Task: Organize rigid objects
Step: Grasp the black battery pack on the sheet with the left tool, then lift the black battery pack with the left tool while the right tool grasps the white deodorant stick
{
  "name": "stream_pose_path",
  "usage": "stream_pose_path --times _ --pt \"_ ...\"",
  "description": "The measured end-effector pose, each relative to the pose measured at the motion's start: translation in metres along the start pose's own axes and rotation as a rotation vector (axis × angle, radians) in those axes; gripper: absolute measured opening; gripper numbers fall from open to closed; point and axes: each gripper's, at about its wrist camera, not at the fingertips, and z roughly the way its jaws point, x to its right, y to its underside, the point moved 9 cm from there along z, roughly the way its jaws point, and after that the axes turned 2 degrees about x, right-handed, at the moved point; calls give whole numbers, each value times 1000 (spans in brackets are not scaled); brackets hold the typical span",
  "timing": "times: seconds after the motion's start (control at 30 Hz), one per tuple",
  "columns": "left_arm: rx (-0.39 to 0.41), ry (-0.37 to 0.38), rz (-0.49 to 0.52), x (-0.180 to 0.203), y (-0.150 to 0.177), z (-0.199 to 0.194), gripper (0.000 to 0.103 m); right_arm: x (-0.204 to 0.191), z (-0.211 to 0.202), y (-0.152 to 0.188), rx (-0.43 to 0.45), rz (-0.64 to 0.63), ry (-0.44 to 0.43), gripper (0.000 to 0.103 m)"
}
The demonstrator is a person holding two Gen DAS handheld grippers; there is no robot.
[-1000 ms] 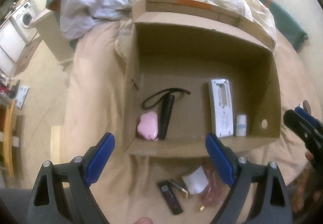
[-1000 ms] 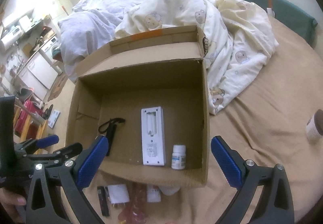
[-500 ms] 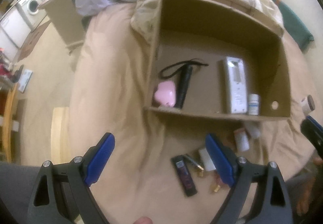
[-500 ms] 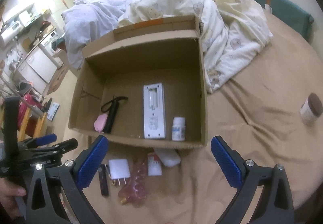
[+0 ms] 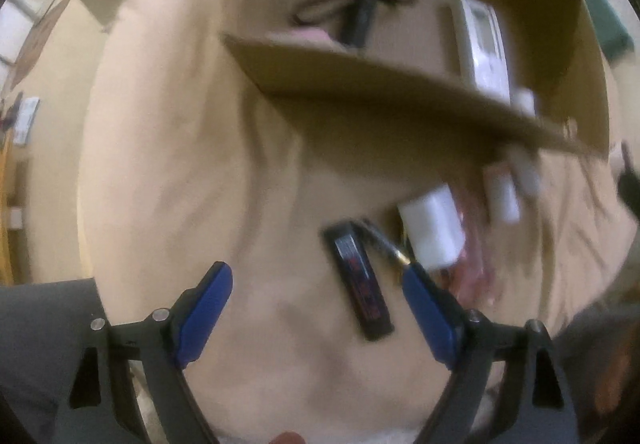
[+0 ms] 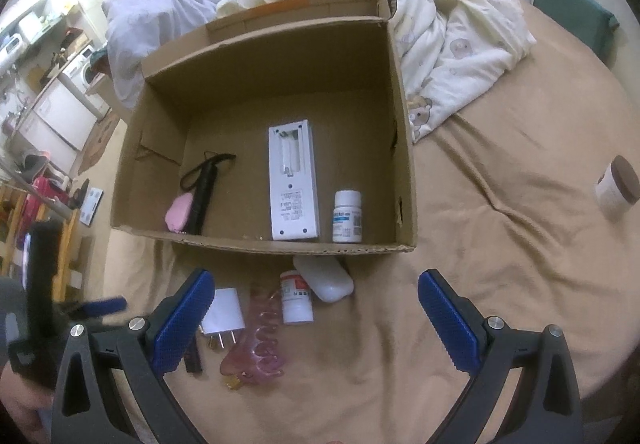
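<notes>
Down comes the left gripper (image 5: 316,308) toward the tan bedsheet (image 6: 500,244), its blue jaws narrowing a little yet wide apart and empty. Between its fingers, nearer the right one, lies a black stick-shaped device (image 5: 358,278) with red print, not touched. Just beyond that right finger sit a white plug adapter (image 5: 432,228) and a pink hair claw (image 6: 256,340). The right gripper (image 6: 312,328) hovers open and empty too; ahead of it, between its fingers, rest a small medicine bottle (image 6: 297,300) on its side and a white case (image 6: 324,278). Farther ahead stands the cardboard box (image 6: 404,148), holding a white remote (image 6: 294,184), an upright pill bottle (image 6: 347,218), a black flashlight (image 6: 202,200) and a pink object (image 6: 179,213).
</notes>
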Motion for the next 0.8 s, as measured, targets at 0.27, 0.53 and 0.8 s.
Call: stream_pose_path --times 0.27,0.53,0.8 --pt "-66 -41 69 14 14 26 56 8 17 17 -114 49 -4 103" --pt "-63 -14 64 8 10 26 18 26 36 33 -233 310 -187 98" --pt "29 -40 21 -10 -8 3 18 18 63 27 -278 242 -148 71"
